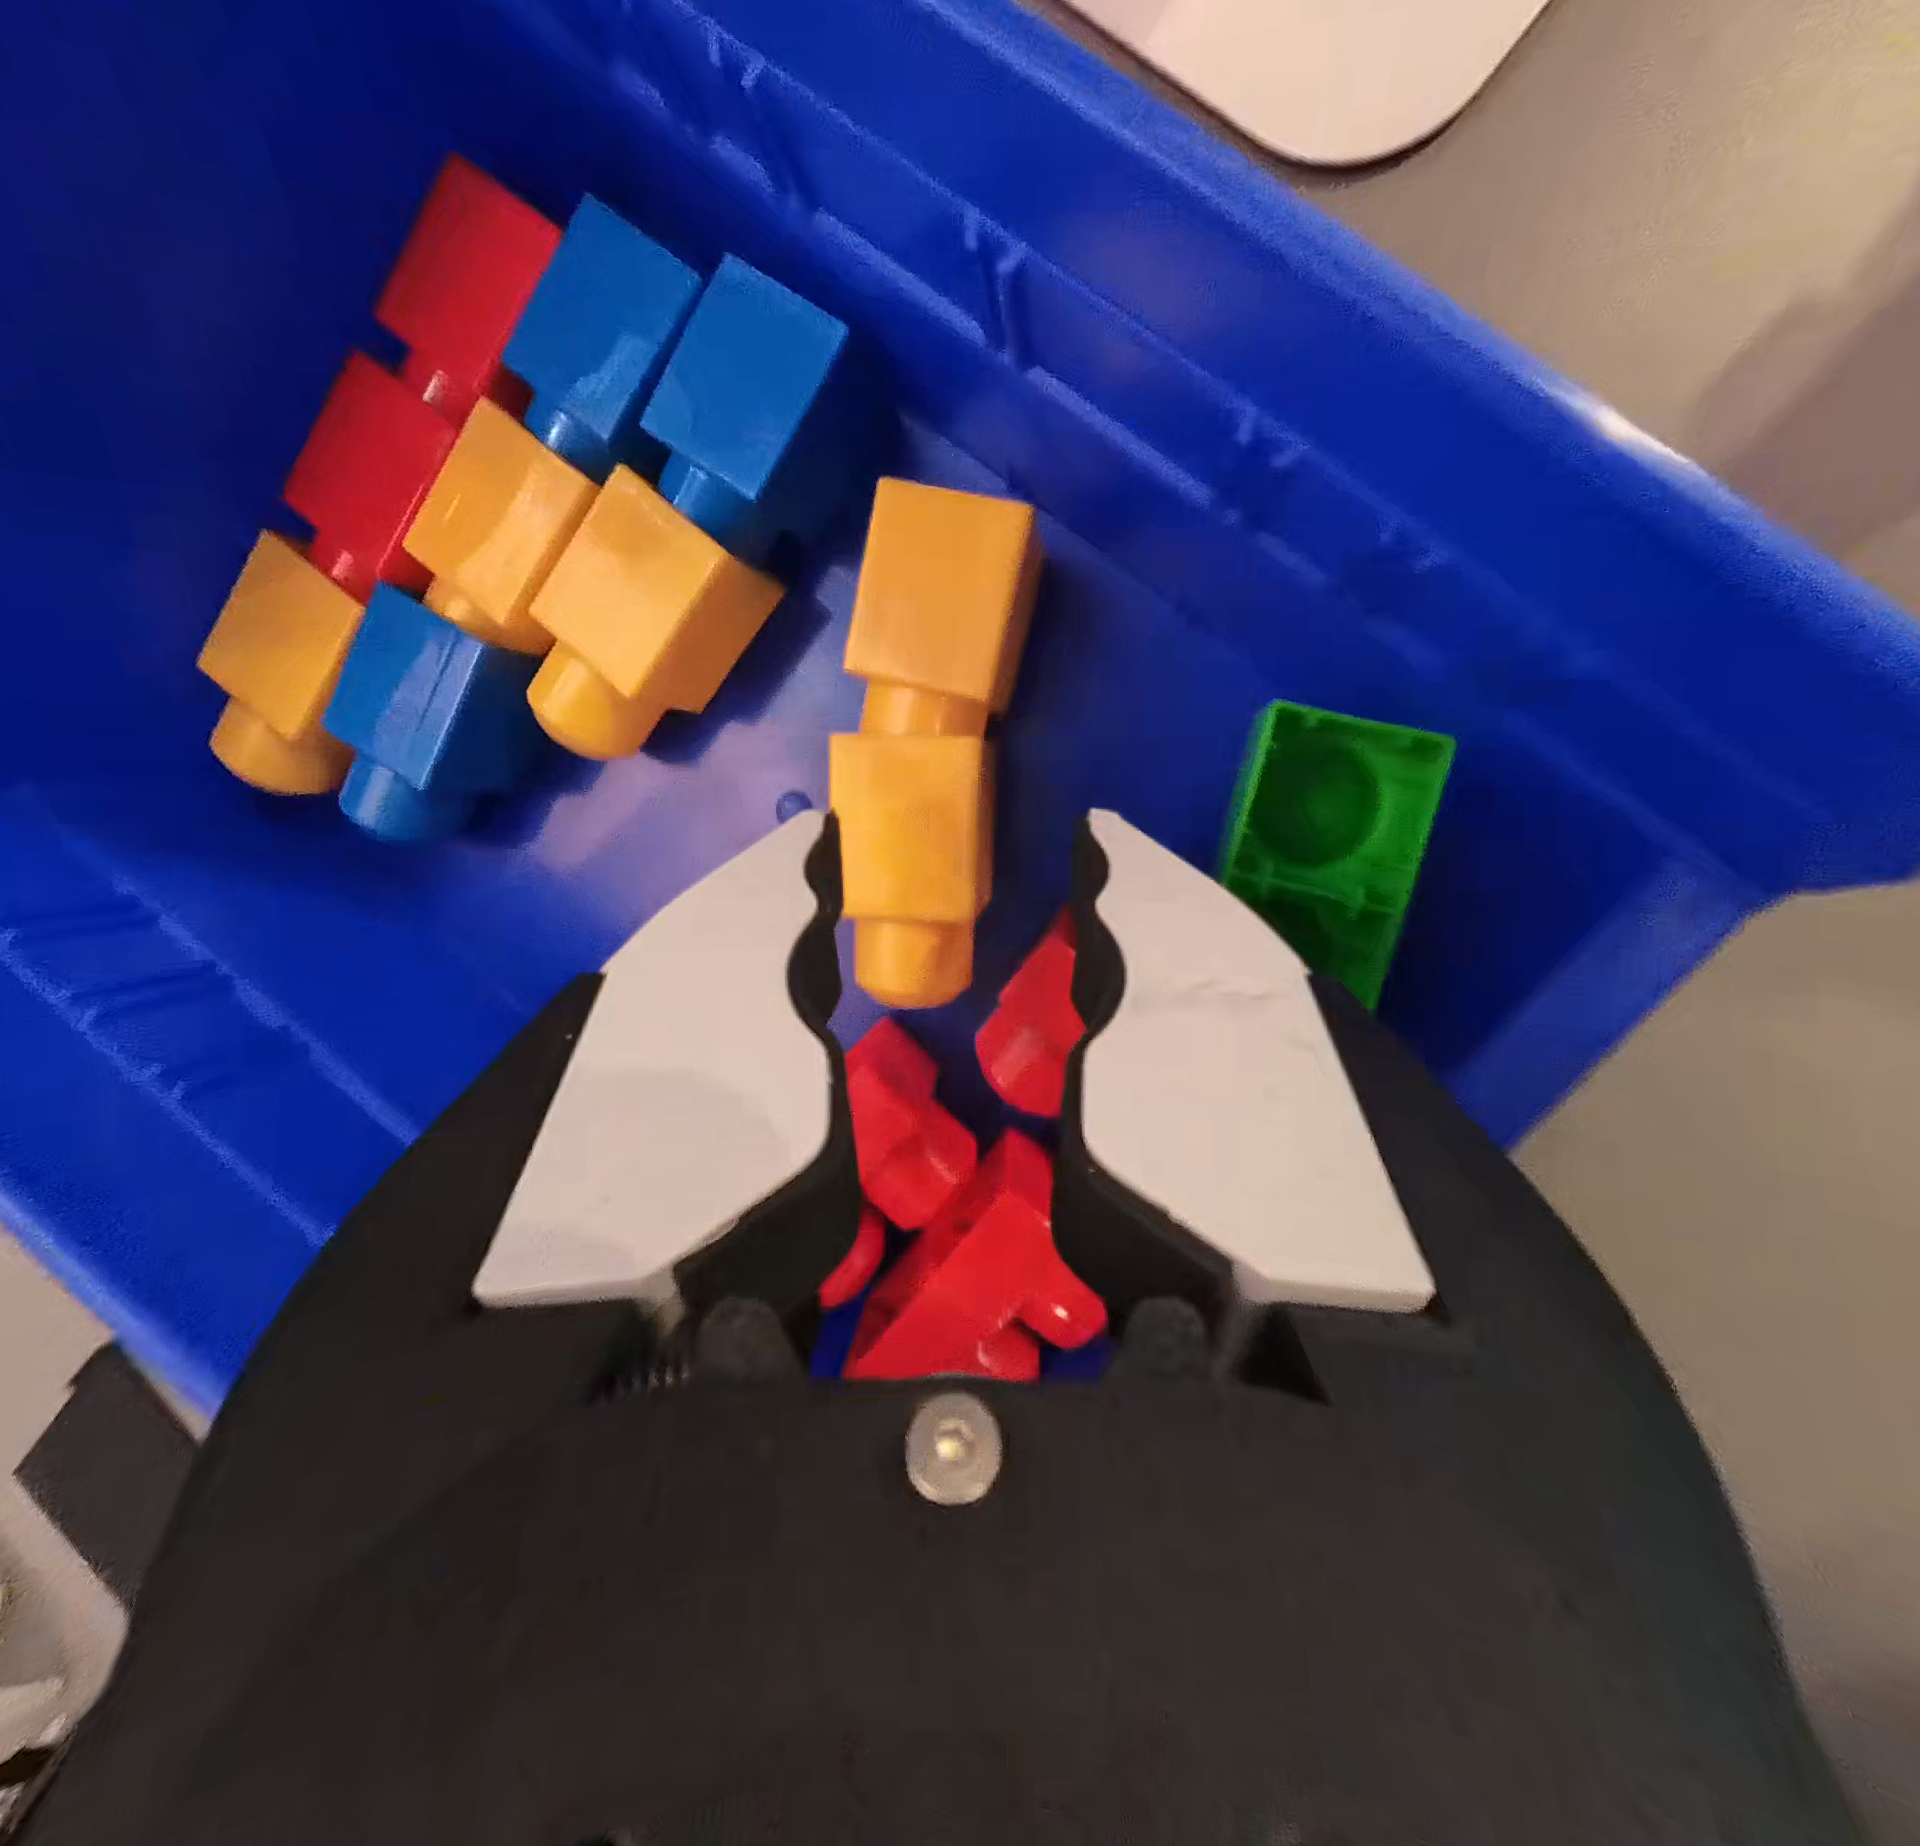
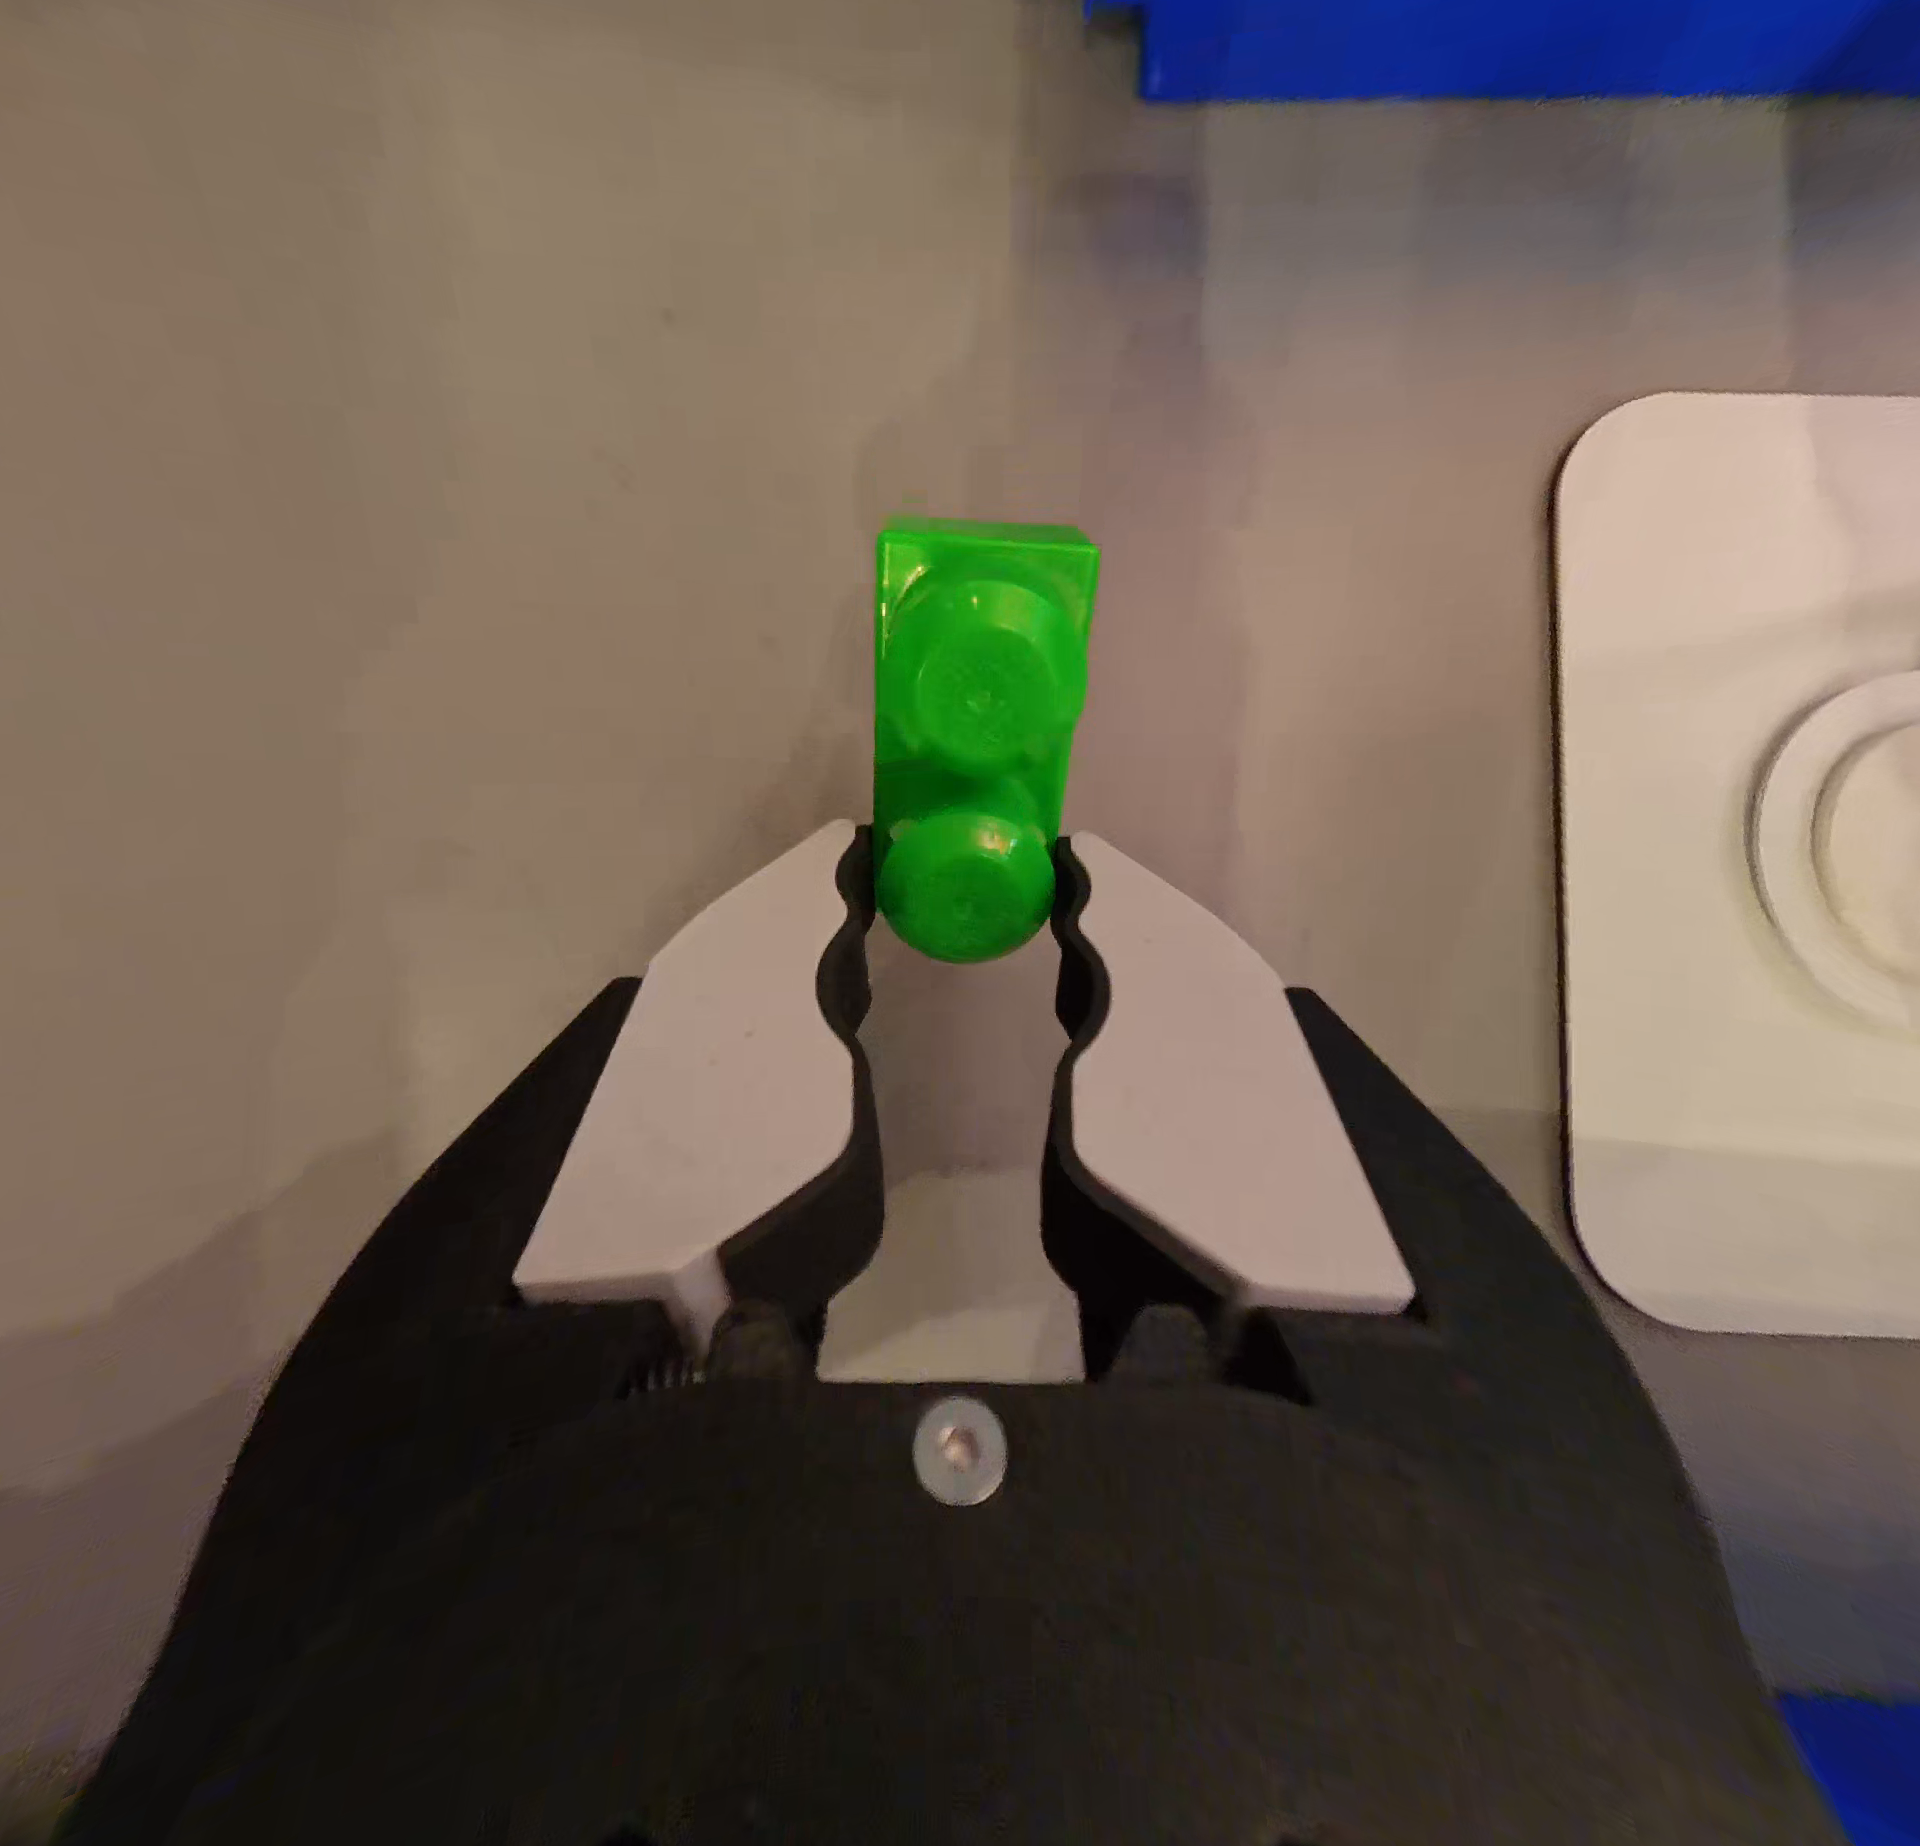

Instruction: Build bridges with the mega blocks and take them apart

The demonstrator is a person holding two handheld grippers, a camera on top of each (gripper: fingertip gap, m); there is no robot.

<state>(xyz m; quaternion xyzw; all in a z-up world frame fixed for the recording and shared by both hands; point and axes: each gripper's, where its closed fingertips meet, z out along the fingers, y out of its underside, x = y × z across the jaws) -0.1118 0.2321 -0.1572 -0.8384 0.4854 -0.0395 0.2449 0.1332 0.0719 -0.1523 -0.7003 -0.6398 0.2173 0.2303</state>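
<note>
A grey tabletop (image 2: 416,446) is carrying everything here. A blue bin (image 1: 1351,466) is sitting directly on it, and a white, rounded-corner plate-like piece (image 2: 1714,861) is lying flat on it near the bin. At the left view's lower edge something dark (image 1: 94,1453) is resting there too, possibly a pad.

White rounded pad (image 2: 1714,861) on grey tabletop (image 2: 416,446).

Green block (image 2: 977,716) clamped upright; red, blue, yellow blocks (image 1: 540,508) binned.
</note>
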